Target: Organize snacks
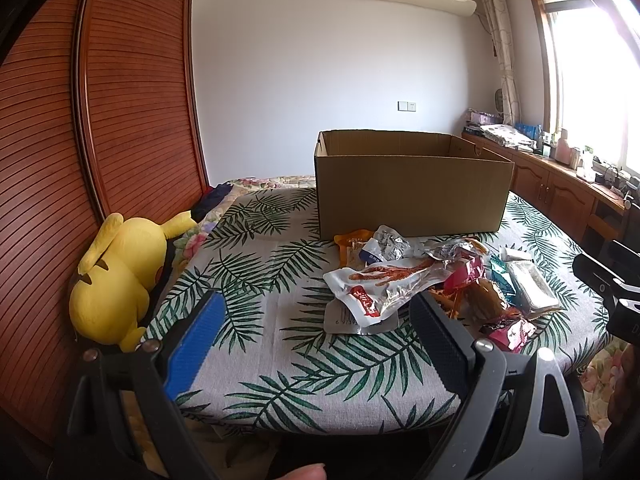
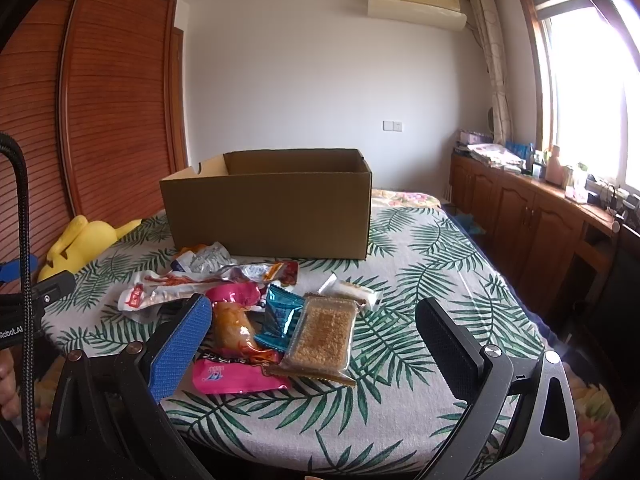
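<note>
Cardboard box (image 1: 412, 200) interior hidden; windowsill clutter (image 2: 576, 184) indistinct.

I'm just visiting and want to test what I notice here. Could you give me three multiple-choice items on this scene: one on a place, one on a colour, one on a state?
1. Where do the snacks lie?
A. inside the box
B. on the cloth in front of the box
C. on the plush toy

2. What colour is the plush toy?
A. yellow
B. green
C. white

3. How are the two grippers?
A. both shut on snacks
B. one open, one shut
C. both open, holding nothing

Answers:
1. B, the packets sit in a heap on the leaf-print cloth, on the near side of the box.
2. A, it is yellow all over, lying by the wooden wardrobe.
3. C, the left gripper and right gripper each show fingers spread wide with nothing between.
</note>
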{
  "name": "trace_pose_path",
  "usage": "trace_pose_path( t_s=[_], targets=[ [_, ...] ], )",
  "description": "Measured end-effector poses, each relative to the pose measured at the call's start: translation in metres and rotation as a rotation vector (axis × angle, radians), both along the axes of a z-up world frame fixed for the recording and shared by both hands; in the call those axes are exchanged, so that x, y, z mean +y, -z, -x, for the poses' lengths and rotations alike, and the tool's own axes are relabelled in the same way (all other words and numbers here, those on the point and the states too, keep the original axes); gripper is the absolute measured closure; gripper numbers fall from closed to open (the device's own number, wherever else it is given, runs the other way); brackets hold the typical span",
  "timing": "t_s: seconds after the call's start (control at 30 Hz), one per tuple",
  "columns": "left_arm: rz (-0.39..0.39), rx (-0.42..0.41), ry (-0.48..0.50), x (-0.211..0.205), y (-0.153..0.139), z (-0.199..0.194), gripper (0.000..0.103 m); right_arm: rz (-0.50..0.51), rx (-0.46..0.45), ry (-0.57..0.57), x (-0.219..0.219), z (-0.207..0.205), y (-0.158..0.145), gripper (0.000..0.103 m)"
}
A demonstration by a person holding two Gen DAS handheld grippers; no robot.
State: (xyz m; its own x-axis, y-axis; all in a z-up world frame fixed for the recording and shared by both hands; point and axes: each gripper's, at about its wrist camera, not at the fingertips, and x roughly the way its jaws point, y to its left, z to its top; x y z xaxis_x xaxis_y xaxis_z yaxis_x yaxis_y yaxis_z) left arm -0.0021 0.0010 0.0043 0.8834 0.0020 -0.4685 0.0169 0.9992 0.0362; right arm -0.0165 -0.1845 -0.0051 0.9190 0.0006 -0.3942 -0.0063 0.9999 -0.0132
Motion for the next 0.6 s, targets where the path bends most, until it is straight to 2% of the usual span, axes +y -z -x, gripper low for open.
trace_pose_path(
  t_s=[0.6],
  targets=[
    [0.004, -0.008, 0.001, 0.0002, 0.0006, 0.0022, 0.009, 0.0, -0.001, 0.001, -0.0008, 0.0011, 0.0001, 0.0]
  ],
)
